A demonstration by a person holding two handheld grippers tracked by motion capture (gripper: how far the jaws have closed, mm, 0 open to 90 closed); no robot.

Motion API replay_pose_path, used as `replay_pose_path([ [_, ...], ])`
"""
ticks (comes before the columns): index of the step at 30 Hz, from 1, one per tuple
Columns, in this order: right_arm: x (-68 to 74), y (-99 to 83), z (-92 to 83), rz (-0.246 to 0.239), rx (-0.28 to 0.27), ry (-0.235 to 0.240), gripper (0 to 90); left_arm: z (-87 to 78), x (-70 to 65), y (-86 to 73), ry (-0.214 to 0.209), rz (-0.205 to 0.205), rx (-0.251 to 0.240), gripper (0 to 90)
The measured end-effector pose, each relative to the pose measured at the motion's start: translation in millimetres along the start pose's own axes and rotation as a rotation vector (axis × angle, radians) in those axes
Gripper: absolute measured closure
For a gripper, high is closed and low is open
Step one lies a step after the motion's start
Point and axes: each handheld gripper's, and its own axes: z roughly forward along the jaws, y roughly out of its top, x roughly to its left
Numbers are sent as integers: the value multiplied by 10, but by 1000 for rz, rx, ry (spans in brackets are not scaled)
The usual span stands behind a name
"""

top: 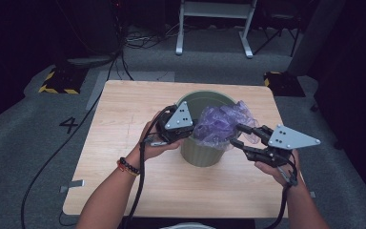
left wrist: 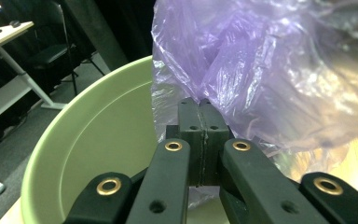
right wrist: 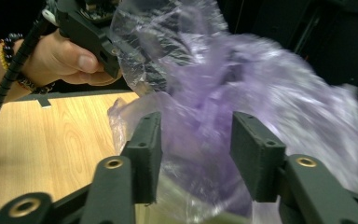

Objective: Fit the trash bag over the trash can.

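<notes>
Right claw [top: 238, 135] is sitting with its jaws apart around the purple bag [top: 219, 123], gripping nothing, probably hunting for a fresh edge. Left claw [top: 191, 129] is pinching the film tight, holding it over the green bin [top: 200, 153] mid-surface [top: 124, 143], I guess for lining it.

One green bin [top: 201, 153], one purple bag [top: 218, 125], one table [top: 124, 143]

Lab floor, grey carpet [top: 24, 124], hazard-taped stand base [top: 59, 81], cables [top: 143, 40]
</notes>
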Motion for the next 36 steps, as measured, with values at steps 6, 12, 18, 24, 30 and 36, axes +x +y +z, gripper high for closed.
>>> replay_pose_path([
  [6, 38, 4, -232, -1, -19, -59, 428, -97, 16, -59, 13, -8, 1, 898],
  [12, -27, 27, -303, 26, -22, -180, 303, -122, 36, -113, 11, -18, 7, 898],
  [18, -183, 90, -171, 47, -7, -197, 257, -117, 25, -129, 5, -8, 1, 898],
  [24, -224, 77, 15, 73, 17, -133, 387, -112, 32, -138, 7, -2, -3, 897],
  [30, -233, 78, 101, 39, 38, -117, 733, -163, 41, -159, -6, -8, -13, 814],
  [36, -239, 52, 90, 35, 19, -88, 889, -304, 66, -211, -57, -48, -55, 537],
])
